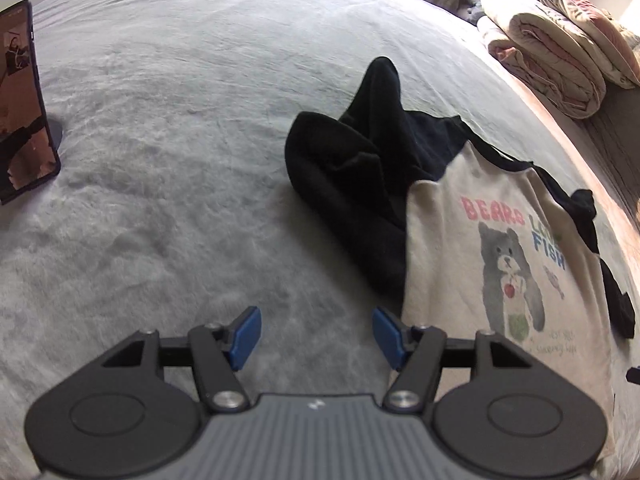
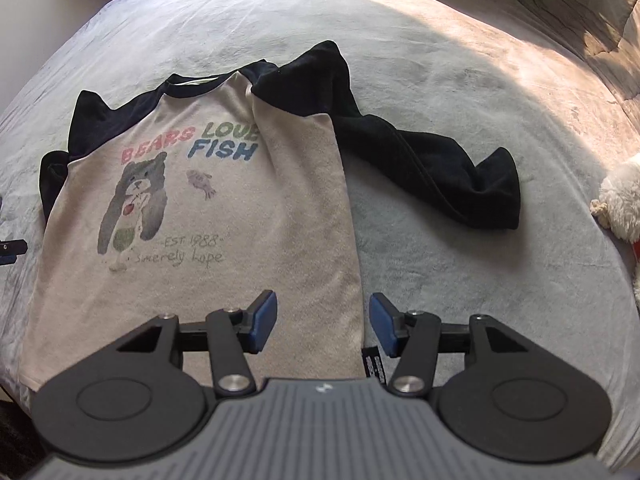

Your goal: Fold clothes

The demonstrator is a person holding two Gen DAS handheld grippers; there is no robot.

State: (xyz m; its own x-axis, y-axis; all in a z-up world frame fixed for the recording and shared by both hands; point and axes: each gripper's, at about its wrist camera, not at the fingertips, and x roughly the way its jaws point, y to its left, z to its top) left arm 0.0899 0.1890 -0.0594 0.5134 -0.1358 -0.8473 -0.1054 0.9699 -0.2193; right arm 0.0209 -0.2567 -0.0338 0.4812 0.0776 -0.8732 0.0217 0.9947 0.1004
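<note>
A cream shirt with black sleeves and a bear print lies flat, front up, on the grey bed cover. Its right black sleeve stretches out to the right. In the left wrist view the shirt lies at the right and its bunched left black sleeve sticks up. My left gripper is open and empty, just left of the shirt's side edge. My right gripper is open and empty over the shirt's lower right hem corner.
A phone on a stand stands at the far left of the bed. Folded quilts are stacked at the far right. A white plush toy lies at the right edge. A black tag shows by the hem.
</note>
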